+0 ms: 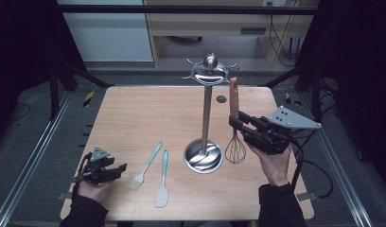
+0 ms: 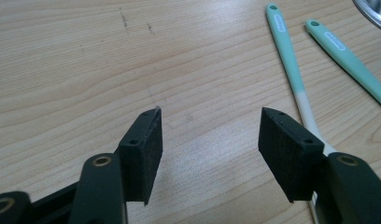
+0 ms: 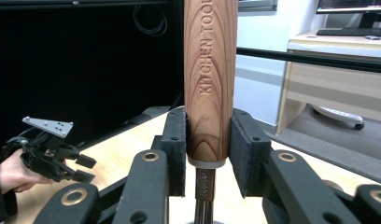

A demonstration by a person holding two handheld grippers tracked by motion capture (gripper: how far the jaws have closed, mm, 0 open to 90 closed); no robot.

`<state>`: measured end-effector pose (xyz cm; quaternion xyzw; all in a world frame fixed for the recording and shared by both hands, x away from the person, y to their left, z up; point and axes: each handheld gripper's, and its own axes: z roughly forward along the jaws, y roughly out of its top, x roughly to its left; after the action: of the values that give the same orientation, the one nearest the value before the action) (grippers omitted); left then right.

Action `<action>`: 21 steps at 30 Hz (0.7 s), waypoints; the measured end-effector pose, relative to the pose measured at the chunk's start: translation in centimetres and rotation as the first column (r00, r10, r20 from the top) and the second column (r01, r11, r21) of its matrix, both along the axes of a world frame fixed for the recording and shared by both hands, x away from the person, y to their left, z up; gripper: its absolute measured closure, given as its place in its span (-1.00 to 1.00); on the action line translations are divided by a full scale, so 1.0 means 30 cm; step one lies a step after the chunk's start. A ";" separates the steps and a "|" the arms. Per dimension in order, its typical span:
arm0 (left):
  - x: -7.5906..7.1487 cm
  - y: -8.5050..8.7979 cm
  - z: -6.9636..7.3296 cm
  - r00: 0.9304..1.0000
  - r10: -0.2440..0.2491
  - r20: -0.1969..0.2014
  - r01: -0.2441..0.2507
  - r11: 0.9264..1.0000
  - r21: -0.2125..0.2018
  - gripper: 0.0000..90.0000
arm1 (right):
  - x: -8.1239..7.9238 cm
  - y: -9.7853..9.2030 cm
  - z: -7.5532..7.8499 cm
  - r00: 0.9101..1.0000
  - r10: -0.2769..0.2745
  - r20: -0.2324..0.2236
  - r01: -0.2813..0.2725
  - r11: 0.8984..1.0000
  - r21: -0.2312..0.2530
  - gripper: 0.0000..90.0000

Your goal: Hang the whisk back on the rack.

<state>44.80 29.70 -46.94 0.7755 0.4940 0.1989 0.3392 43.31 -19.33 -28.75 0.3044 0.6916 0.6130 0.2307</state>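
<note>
The whisk [image 1: 234, 142] is held upright by its wooden handle in the right gripper [image 1: 236, 121], near the bench's right edge beside the stand [image 1: 205, 142], which could be knocked over if bumped.

The steel stand [image 1: 205, 127] rises mid-table [image 1: 134, 113], its hooks spreading overhead. Left of its base, a brush [image 1: 146, 166] and spatula [image 1: 162, 182] lie; farther left is bare. Right, the upright whisk [image 1: 234, 137] narrows passage.

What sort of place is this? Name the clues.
Probably a lab or office set up for recording, not a kitchen: a wooden table inside a black metal frame, handheld grippers with cables, and a desk with a monitor and keyboard behind.
</note>
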 end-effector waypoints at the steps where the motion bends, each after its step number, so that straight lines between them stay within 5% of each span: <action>1: 0.000 0.000 0.000 1.000 0.000 0.000 0.000 1.000 0.000 -0.13 | 0.002 0.001 -0.001 1.000 0.002 0.002 -0.002 1.000 0.000 0.54; 21: 0.001 -0.001 -0.001 1.000 -0.008 -0.005 0.008 1.000 0.004 -0.13 | 0.055 0.052 -0.014 0.999 0.041 -0.009 -0.041 0.999 -0.005 0.54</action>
<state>44.83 29.68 -46.96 0.7785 0.4915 0.1966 0.3372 44.95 -17.78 -29.17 0.2921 0.7005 0.6144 0.2159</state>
